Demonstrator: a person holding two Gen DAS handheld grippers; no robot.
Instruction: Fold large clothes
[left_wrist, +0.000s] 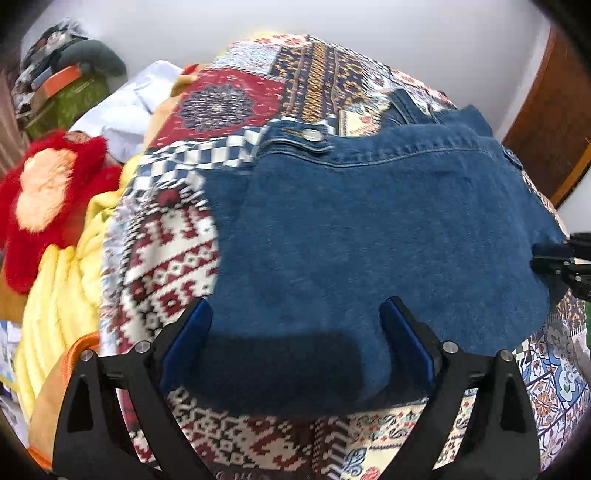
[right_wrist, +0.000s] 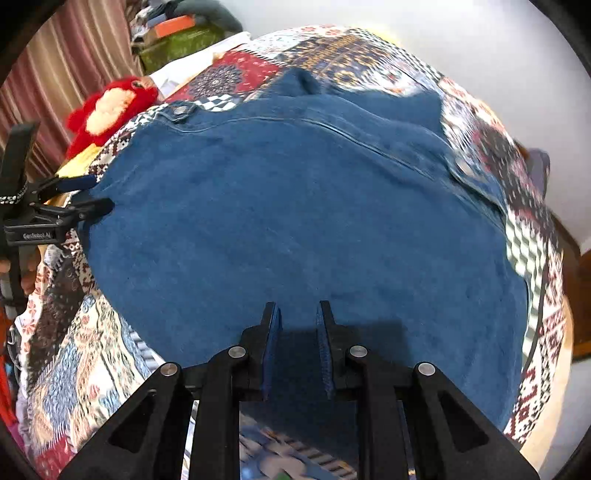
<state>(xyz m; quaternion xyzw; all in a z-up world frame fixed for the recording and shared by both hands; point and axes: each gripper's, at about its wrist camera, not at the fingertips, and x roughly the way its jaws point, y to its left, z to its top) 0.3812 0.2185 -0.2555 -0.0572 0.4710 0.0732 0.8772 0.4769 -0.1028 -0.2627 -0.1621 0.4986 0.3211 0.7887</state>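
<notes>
Denim jacket (left_wrist: 369, 240) flat; left fingers (left_wrist: 192, 332) wide, right fingers (right_wrist: 271, 332) narrower

Blue denim jacket (left_wrist: 369, 236) lies flat, back up, collar far, hem directly under both tongs' tips.

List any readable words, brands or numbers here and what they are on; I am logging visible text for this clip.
"GenRobot AI", or near it: pale, slightly blurred lettering on the black body of the left gripper, seen in the right wrist view.
Metal snap button on the denim garment: any embossing is too blurred to read.
No other text is legible.
</notes>
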